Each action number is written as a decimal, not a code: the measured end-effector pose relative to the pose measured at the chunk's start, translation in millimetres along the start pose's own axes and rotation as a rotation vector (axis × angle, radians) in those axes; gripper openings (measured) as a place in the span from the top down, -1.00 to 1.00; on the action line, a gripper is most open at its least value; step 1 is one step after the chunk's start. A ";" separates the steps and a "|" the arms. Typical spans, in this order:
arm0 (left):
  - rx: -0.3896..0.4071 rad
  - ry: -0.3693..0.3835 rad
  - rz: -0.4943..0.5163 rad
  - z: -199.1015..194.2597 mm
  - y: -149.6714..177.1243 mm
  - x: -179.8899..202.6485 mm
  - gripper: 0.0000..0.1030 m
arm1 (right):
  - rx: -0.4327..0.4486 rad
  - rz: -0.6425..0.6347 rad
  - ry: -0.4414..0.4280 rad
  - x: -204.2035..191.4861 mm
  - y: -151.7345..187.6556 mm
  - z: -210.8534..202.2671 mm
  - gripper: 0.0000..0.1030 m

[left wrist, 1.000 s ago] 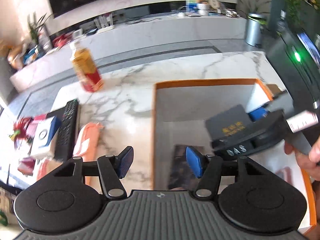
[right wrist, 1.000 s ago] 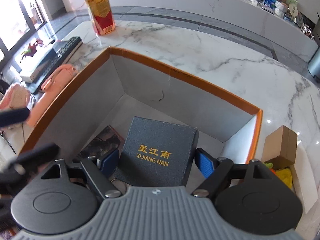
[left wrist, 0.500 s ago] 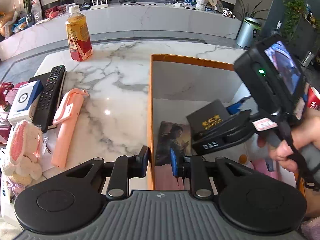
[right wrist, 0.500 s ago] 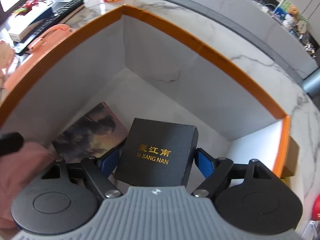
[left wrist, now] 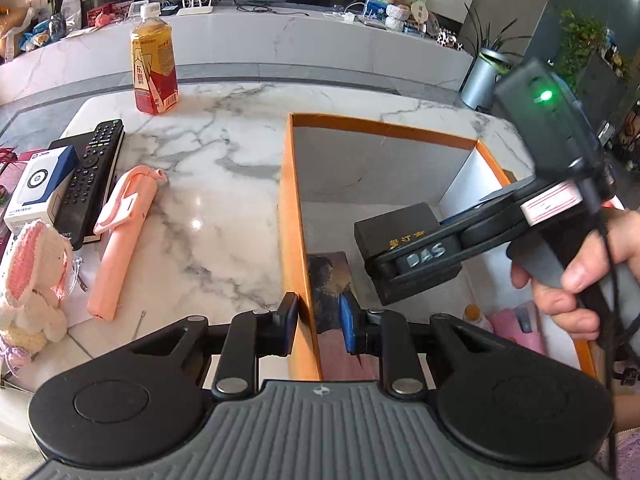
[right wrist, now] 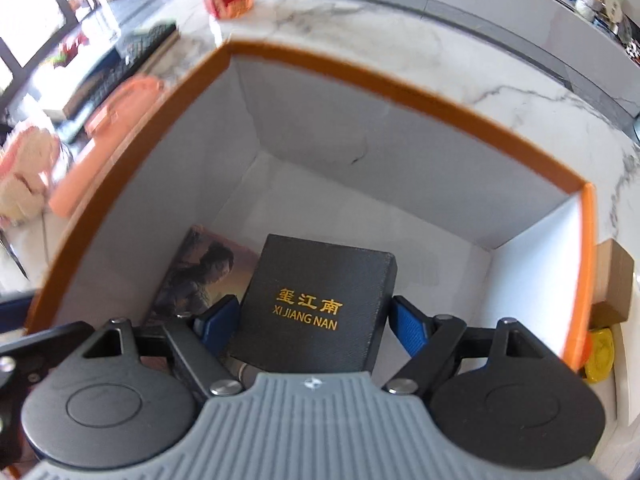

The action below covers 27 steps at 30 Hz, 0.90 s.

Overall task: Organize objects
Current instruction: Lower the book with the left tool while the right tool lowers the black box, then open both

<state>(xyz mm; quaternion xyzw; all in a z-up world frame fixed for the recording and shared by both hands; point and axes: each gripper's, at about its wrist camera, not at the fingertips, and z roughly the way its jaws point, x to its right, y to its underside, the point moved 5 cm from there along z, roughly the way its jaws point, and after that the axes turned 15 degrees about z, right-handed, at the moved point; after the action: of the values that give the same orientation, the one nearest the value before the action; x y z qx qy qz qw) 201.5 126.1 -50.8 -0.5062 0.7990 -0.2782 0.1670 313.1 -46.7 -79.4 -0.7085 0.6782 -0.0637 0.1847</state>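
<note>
Two grippers: right gripper (right wrist: 314,320) clamps black box (right wrist: 316,312) above orange bin (left wrist: 290,216) interior; left gripper (left wrist: 318,322) pinches bin's near-left wall. Marble table (left wrist: 216,184) underneath; bottle (left wrist: 154,70) beyond bin.

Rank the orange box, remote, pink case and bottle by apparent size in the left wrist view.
1. Orange box
2. Pink case and remote: look alike, unranked
3. Bottle, though it stands farther away, so true size is unsure

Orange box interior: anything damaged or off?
One dark crack-like mark on the far inner wall of the orange box. Otherwise ordinary: the right gripper holds the black Xi Jiang Nan box level over the picture card.
</note>
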 end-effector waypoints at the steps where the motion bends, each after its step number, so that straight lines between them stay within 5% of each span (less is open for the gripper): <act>1: 0.001 0.002 -0.002 -0.3 -0.8 -0.3 0.49 | -0.013 0.027 -0.032 2.3 -0.9 -3.6 -0.60; 6: 0.011 0.008 -0.006 -5.6 -2.3 -1.7 0.53 | -0.105 0.133 -0.194 -4.9 0.4 -4.8 -0.60; 15: 0.017 0.025 -0.003 -9.9 -1.3 -2.4 0.55 | -0.157 0.221 -0.335 -21.5 8.1 9.6 -0.62; 19: 0.019 0.026 -0.002 -9.3 -1.7 -2.9 0.55 | -0.142 0.226 -0.332 -19.6 0.7 9.2 -0.64; 24: 0.016 0.018 0.010 -9.2 -1.7 -2.4 0.60 | -0.146 0.221 -0.324 -17.9 -3.8 14.9 -0.10; 27: 0.015 0.009 0.025 -9.3 -2.2 -0.9 0.60 | -0.124 0.150 -0.295 -20.5 -0.5 11.7 0.02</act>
<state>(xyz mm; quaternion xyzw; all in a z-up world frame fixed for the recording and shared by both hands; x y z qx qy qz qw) 198.3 128.7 -42.1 -0.4938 0.8039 -0.2843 0.1705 316.1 -24.5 -86.7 -0.6677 0.6971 0.0970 0.2424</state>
